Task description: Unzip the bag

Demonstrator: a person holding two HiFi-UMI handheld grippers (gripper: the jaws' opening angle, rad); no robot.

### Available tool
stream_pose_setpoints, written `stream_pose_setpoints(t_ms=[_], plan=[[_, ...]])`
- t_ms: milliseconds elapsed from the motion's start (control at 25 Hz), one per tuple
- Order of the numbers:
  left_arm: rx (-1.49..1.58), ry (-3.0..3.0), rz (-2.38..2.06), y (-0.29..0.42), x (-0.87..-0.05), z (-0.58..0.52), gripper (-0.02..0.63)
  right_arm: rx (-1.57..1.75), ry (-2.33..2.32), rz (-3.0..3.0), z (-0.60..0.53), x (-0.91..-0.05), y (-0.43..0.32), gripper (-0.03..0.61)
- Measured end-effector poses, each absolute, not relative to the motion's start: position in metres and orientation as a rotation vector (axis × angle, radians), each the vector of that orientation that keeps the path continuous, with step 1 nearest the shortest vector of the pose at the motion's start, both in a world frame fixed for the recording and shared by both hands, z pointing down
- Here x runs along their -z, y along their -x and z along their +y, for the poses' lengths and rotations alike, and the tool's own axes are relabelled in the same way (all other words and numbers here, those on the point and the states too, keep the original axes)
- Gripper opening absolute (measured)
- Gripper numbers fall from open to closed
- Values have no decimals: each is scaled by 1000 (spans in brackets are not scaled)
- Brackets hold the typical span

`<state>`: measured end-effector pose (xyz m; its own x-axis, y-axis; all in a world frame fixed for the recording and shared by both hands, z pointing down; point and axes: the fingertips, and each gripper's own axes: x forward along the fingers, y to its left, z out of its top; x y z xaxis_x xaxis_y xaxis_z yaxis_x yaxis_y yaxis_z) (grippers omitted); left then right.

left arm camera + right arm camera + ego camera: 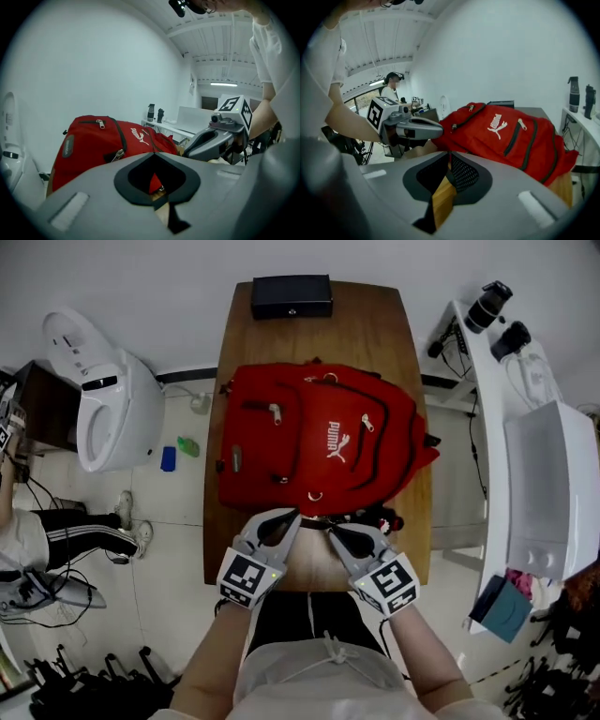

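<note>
Lying flat on the wooden table (375,329), the red backpack (319,451) is taking up most of the top, logo side up, with a black box (291,296) sitting just past its far end. Both grippers are sitting at the red backpack's near edge, close in front of the person (319,671). The left gripper (293,516) is pressing its jaws together. A sliver of red fabric is showing through the gap behind the tips, but I can't tell if it's actually pinching any. The right gripper (334,530) is pointing in just beside it, jaws pressed together too and nothing caught between them, with black mesh and bare wood peeking through.
</note>
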<state>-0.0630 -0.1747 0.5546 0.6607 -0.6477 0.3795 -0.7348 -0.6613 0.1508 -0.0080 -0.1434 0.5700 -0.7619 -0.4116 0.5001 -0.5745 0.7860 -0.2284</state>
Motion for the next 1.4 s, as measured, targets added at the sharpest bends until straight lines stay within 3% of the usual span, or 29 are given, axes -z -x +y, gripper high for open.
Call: stream_pose_setpoints(t_ms=[120, 440, 560, 680, 920, 1080, 1400], plan=[[-484, -2585, -1081, 59, -582, -192, 6, -549, -666, -2469, -148, -609, 14, 98], [-646, -2562, -992, 58, -621, -204, 6, -364, -476, -2274, -145, -658, 29, 161], [-700, -2562, -973, 57, -628, -199, 6, -246, -461, -2183, -147, -668, 30, 151], [-678, -2543, -966, 60, -628, -199, 6, -206, -439, -2072, -151, -679, 26, 80], [-629, -2538, -944, 66, -622, -200, 6, -99, -444, -1955, -156, -692, 25, 71], [-624, -2543, -901, 69, -621, -198, 6, -28, -520, -1937, -169, -694, 33, 27], [-679, -2570, -807, 68, -628, -195, 6, -295, -524, -2047, -165, -679, 28, 12]])
